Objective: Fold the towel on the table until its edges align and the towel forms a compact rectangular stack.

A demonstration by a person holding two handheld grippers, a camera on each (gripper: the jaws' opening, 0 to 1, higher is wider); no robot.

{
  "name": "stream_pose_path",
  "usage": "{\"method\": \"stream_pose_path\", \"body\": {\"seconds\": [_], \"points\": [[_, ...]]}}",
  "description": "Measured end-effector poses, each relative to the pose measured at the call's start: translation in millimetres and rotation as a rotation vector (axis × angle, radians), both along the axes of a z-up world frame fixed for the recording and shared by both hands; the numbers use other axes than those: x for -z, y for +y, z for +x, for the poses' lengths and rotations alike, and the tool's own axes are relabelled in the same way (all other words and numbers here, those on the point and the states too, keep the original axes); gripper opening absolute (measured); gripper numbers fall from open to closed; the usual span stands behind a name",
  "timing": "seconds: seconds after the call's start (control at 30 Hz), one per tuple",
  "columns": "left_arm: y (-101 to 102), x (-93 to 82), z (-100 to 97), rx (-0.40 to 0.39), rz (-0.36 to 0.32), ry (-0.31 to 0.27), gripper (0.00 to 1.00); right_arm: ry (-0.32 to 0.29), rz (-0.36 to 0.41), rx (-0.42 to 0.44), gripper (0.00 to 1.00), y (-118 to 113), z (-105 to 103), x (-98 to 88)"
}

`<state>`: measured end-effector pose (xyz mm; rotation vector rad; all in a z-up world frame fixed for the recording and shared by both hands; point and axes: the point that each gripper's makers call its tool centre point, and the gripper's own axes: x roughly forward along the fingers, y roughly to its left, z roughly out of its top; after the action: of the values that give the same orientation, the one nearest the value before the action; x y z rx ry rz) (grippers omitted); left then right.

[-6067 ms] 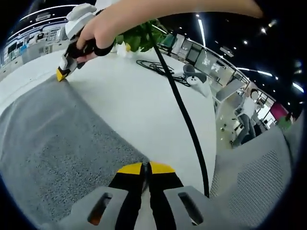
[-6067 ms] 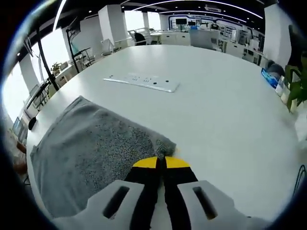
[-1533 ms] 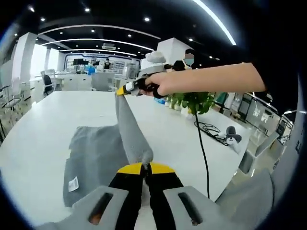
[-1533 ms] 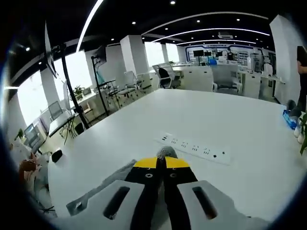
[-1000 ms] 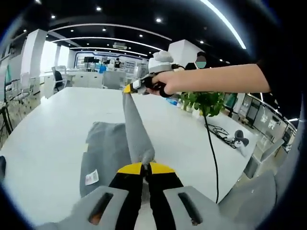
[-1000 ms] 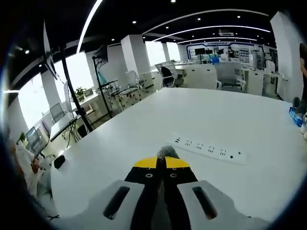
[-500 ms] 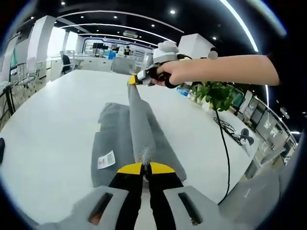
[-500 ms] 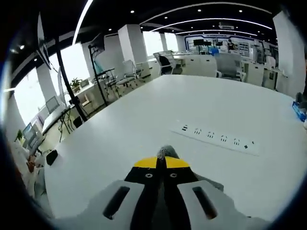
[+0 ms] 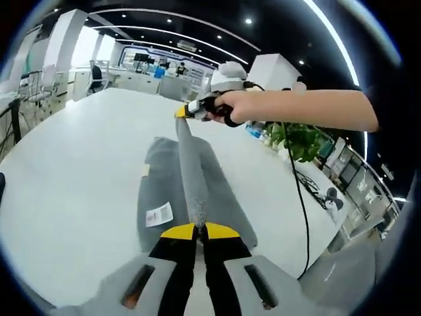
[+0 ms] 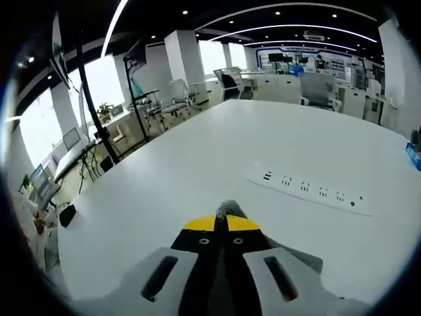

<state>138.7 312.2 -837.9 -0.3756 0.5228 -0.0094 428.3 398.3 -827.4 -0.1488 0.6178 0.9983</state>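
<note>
Count, both views. Towels: one, grey (image 9: pixel 191 178), lying on the white table (image 9: pixel 72 171) with a white label (image 9: pixel 159 214) near its left edge; a tuft of the same towel (image 10: pixel 228 209) shows above the jaw tips in the right gripper view. Grippers: two, the left gripper (image 9: pixel 199 230) and the right gripper (image 9: pixel 182 112), the latter held in one hand (image 9: pixel 238 107). Tables carrying the towel: one. Power strips: one, white (image 10: pixel 309 191), toward the table's far right edge in the right gripper view. Potted plants: one, green (image 9: pixel 297 139), by the right edge in the left gripper view. Black cables: one (image 9: pixel 301 210), trailing down from the hand.
</note>
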Motion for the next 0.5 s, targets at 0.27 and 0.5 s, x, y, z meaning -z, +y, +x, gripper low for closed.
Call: {"method": "stream_pose_path", "body": {"seconds": [0.27,0.5], "points": [[11,19.3,-5.0,-0.017,-0.004,0.052,0.04,0.019,-0.023,-0.028,0.01,14,-7,18.6],[17,38.2,-12.3,-0.035,-0.014,0.104,0.04,0.020,-0.060,-0.068,0.01,27,-15,37.5]]}}
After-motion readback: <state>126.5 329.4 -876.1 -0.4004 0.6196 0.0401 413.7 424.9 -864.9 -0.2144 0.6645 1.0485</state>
